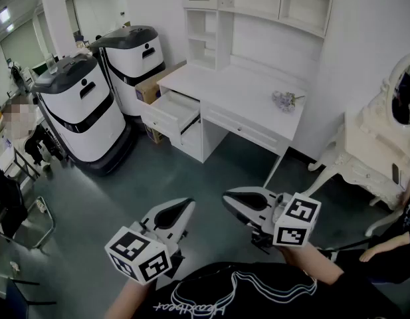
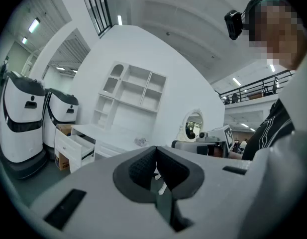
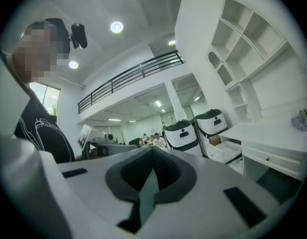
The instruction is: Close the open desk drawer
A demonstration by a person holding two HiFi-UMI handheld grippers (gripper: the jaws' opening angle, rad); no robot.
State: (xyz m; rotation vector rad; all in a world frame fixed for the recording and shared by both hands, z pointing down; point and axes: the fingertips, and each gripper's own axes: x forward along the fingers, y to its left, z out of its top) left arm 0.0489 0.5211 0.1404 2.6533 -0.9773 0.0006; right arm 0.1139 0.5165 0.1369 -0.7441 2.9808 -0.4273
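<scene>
The white desk [image 1: 248, 92] with a shelf hutch stands against the far wall. Its top left drawer [image 1: 171, 109] is pulled out and looks empty. Both grippers are held low, close to my body and well short of the desk. The left gripper [image 1: 187, 207] is shut with nothing between its pads, and the right gripper [image 1: 228, 199] is likewise shut and empty. In the left gripper view the jaws [image 2: 155, 149] meet, with the open drawer [image 2: 73, 148] far off at the left. The right gripper view shows closed jaws [image 3: 153, 151] and the drawer [image 3: 225, 151] in the distance.
Two large white-and-black machines [image 1: 85, 105] stand left of the desk, next to a cardboard box [image 1: 149, 87]. Purple flowers [image 1: 284, 100] lie on the desktop. A white dressing table with a mirror [image 1: 377, 151] is at the right, a chair [image 1: 18, 211] at the left. Another person's hand [image 1: 381, 251] is at the lower right.
</scene>
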